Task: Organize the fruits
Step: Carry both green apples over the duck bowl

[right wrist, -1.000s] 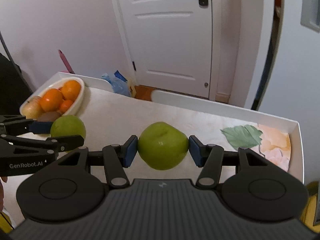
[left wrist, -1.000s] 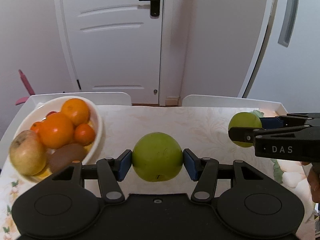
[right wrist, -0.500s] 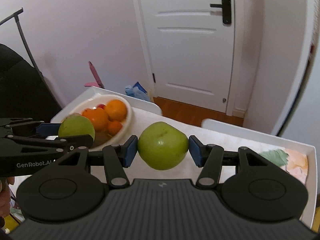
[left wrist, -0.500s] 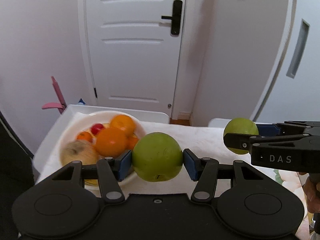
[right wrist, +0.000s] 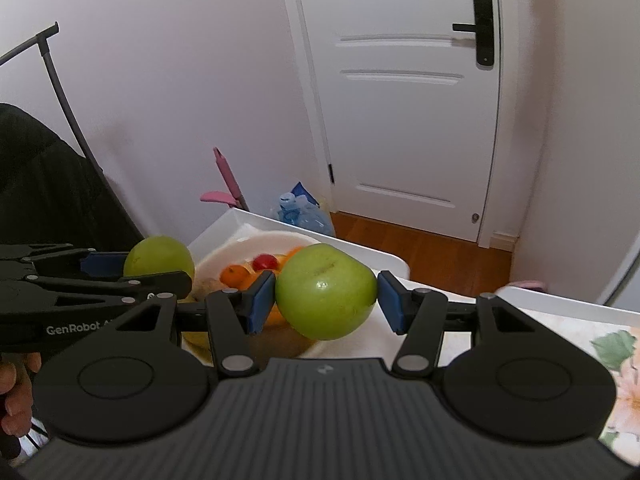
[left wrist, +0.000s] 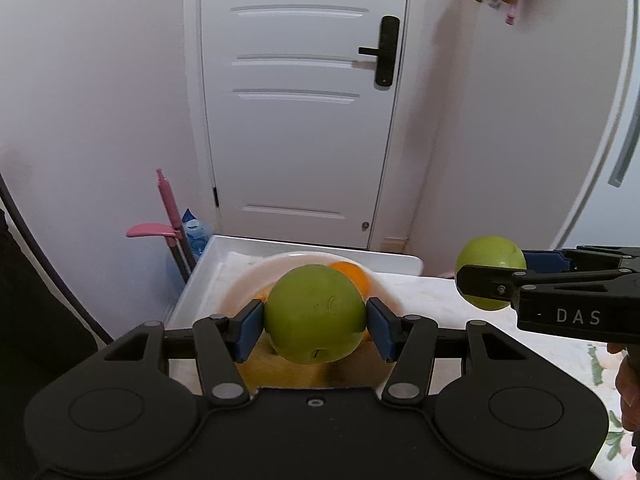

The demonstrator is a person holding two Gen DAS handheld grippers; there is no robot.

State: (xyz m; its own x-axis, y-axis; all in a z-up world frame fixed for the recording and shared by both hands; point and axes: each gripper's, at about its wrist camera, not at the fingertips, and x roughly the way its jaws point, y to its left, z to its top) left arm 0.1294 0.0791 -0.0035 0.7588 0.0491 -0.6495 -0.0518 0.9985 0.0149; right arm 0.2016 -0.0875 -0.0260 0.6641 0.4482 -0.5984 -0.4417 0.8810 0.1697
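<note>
A green apple (left wrist: 315, 314) is clamped between the blue pads of the left gripper (left wrist: 316, 326), above the white fruit bowl (left wrist: 248, 284) at the table's far left corner. A second green apple (right wrist: 326, 292) is clamped in the same way by the right gripper (right wrist: 326, 304), held in the air over the bowl's near right rim (right wrist: 224, 246). In the bowl, oranges (right wrist: 234, 274) and a small red fruit (right wrist: 264, 261) can be made out; the rest is hidden behind the held apples.

"DAS" is printed in pale letters on the side of the right gripper as seen from the left wrist; "GenRobot" can be read on the left gripper's side in the right wrist view, with the end of the word covered.

The bowl lies close to the raised white edge of the table (left wrist: 192, 280); beyond that edge a pink-handled tool (left wrist: 168, 208) and a blue water bottle (right wrist: 298, 214) stand by the wall. To the right of the bowl the patterned tablecloth (right wrist: 616, 344) lies bare.

Both grippers are tilted downward side by side, near each other but apart. Part of a hand (right wrist: 14, 384) is seen under the left gripper.
</note>
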